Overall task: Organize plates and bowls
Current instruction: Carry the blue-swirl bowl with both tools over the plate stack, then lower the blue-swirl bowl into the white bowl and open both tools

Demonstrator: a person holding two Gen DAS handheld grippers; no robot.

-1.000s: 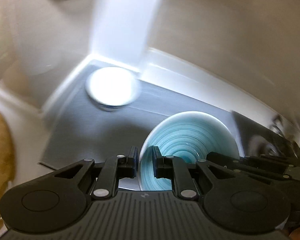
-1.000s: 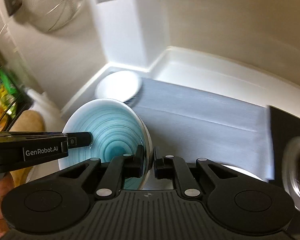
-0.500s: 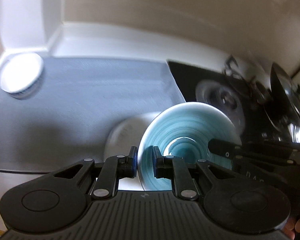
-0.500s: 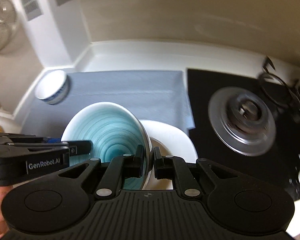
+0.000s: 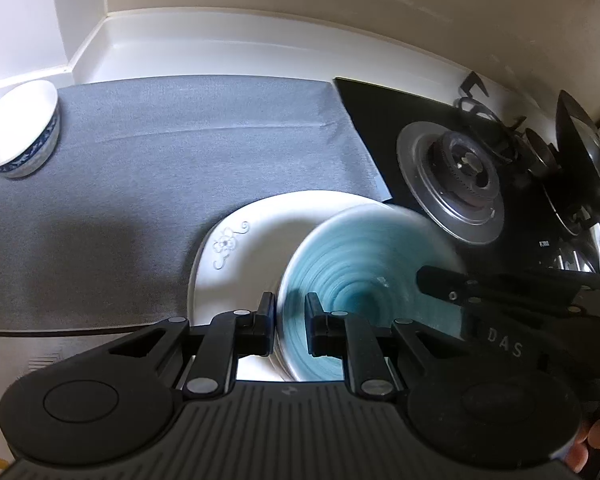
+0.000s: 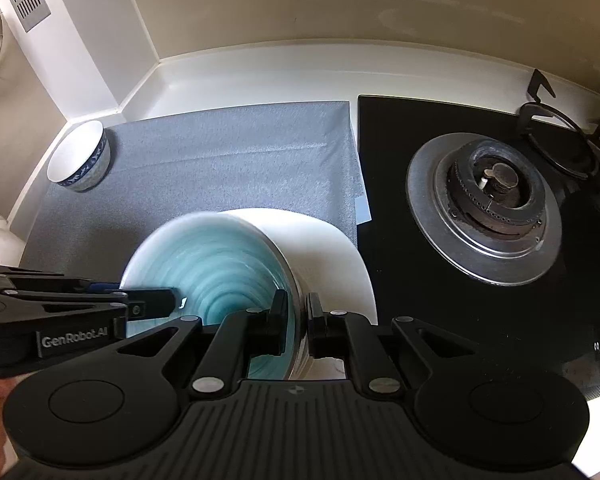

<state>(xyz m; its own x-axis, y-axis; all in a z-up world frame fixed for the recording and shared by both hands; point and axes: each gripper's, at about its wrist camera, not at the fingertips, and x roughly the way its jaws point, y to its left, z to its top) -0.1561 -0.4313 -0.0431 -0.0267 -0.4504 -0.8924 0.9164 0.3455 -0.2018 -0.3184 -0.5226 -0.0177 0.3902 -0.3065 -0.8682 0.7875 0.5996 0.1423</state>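
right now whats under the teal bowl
A white plate with a floral motif on the grey mat. The teal swirl-glazed bowl covers the plate's middle; whether they touch cannot be told.

Teal bowl (image 6: 216, 264) carried from the small bowl's (image 6: 80, 158) corner, now over the white plate (image 5: 252, 248), possibly touching it.

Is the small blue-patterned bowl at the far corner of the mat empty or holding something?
Empty. The small bowl stands upright on the grey mat, and its plain white inside shows nothing in it.
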